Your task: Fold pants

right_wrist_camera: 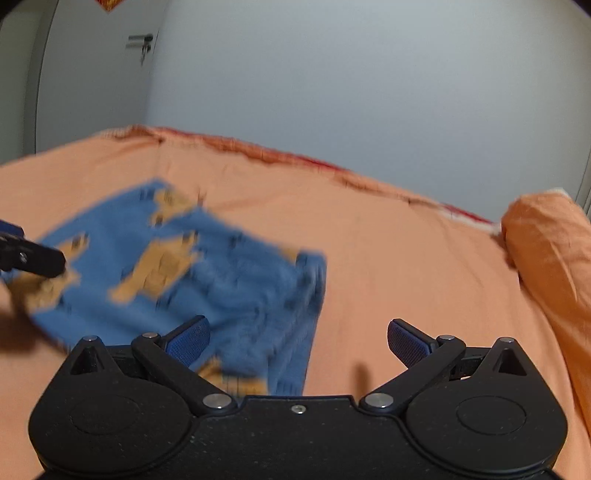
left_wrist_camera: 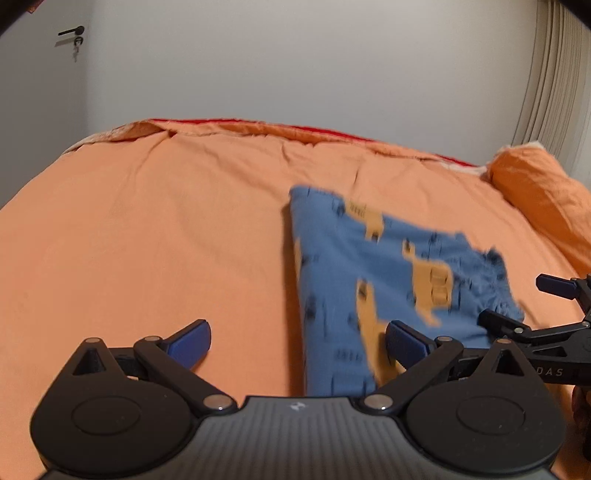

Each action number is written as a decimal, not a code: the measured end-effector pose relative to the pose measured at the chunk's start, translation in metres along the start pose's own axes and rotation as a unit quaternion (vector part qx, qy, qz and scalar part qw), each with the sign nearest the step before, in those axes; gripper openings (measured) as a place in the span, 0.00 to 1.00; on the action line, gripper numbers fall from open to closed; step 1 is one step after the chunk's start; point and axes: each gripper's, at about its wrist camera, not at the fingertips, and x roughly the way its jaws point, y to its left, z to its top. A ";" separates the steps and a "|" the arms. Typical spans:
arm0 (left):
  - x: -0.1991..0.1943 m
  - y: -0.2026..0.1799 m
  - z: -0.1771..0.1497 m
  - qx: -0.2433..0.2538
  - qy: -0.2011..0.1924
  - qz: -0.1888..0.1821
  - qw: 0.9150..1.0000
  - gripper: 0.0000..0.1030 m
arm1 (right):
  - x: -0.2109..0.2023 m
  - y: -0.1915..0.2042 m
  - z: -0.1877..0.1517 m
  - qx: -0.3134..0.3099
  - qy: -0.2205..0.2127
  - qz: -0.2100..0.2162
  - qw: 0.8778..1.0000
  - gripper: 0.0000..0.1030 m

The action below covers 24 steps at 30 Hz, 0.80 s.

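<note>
Though blurred, pants [left_wrist_camera: 388, 280] lie folded (blue, tan print).

One pair of blue pants [left_wrist_camera: 388, 280] printed with tan animals lies folded on one orange bed cover [left_wrist_camera: 147, 229], with one orange pillow [left_wrist_camera: 543, 192] at the right edge. Two grippers show, left gripper [left_wrist_camera: 297, 341] and right gripper [right_wrist_camera: 297, 341], both spread wide. One door handle [left_wrist_camera: 72, 32] sits upper left.

Both the left tongs [left_wrist_camera: 298, 345] and the right tongs [right_wrist_camera: 298, 345] are spread wide, gripping nothing.
</note>
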 end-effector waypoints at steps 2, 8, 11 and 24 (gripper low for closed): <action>-0.004 0.000 -0.014 0.003 -0.002 0.000 1.000 1.00 | -0.007 -0.008 -0.007 0.024 -0.002 0.008 1.000 0.99; -0.020 -0.005 -0.012 0.012 -0.008 -0.008 1.000 1.00 | -0.035 -0.016 -0.010 0.048 -0.013 0.004 0.999 0.99; -0.011 -0.005 -0.021 -0.016 0.013 0.005 1.000 1.00 | -0.027 -0.012 -0.023 0.046 0.028 -0.006 0.999 0.99; -0.031 -0.011 -0.035 -0.027 0.007 0.015 0.999 1.00 | -0.033 -0.013 -0.043 0.075 0.039 0.015 0.996 0.99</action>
